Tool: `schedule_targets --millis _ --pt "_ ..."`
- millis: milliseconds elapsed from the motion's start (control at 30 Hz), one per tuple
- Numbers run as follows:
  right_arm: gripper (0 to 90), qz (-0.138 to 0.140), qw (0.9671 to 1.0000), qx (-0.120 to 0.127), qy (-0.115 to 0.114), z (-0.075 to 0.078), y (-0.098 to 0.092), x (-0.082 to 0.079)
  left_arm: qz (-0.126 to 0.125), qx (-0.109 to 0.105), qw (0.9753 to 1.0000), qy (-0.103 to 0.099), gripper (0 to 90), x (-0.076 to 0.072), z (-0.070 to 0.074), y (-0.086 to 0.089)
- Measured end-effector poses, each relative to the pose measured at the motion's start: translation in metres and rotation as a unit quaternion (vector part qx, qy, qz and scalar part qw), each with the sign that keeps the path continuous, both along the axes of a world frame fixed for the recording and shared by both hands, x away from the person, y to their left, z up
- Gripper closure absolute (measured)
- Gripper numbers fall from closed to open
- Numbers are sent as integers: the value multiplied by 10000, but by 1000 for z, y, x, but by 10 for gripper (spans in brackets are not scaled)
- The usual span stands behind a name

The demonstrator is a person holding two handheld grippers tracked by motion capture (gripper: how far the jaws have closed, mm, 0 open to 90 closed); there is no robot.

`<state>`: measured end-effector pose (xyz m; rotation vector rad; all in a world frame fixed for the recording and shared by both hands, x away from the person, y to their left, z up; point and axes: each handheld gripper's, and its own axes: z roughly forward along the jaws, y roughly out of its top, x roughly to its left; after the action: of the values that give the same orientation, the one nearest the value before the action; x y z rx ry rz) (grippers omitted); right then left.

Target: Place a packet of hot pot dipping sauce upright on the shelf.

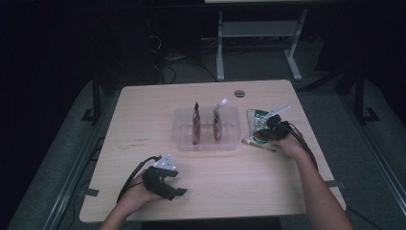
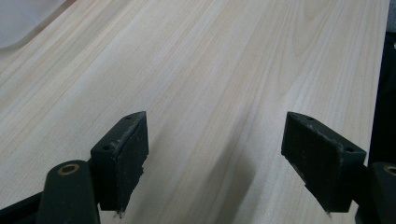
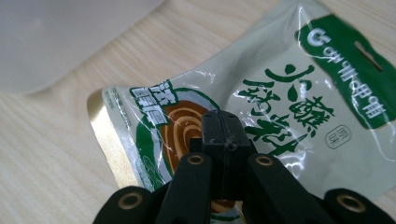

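Left gripper (image 1: 178, 190) low over bare wooden table (image 1: 143, 120), jaws spread wide, holding nothing, clear plastic bin (image 1: 182, 139) at table centre with two upright pouches, right gripper (image 3: 223, 140) clamped on green-and-white snack packet (image 3: 280, 93) lying flat just right of bin.

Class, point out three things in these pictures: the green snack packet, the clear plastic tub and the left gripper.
green snack packet (image 3: 299, 107), right gripper view, printed front.
clear plastic tub (image 1: 181, 130), high view, left wall.
left gripper (image 2: 215, 163), left gripper view, midway between its open jaws.

green-white snack pkt (image 3: 280, 107), gold edge, black tool (image 3: 224, 140)
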<state>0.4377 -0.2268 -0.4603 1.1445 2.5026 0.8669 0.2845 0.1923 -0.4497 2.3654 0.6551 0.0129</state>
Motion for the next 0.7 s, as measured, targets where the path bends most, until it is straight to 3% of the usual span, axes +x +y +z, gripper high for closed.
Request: schedule_targets --millis 300,533,700 --pt "900 108 9999 -62 98 -1 1 -3 -63 47 10000 33 225 0 -1 -1" --pt "900 379 9984 -332 242 4 8 -20 -51 24 10000 40 225 -1 -1 -1" --pt "900 485 9979 -295 309 4 10 -34 -74 18 10000 15 225 -1 0 -2"
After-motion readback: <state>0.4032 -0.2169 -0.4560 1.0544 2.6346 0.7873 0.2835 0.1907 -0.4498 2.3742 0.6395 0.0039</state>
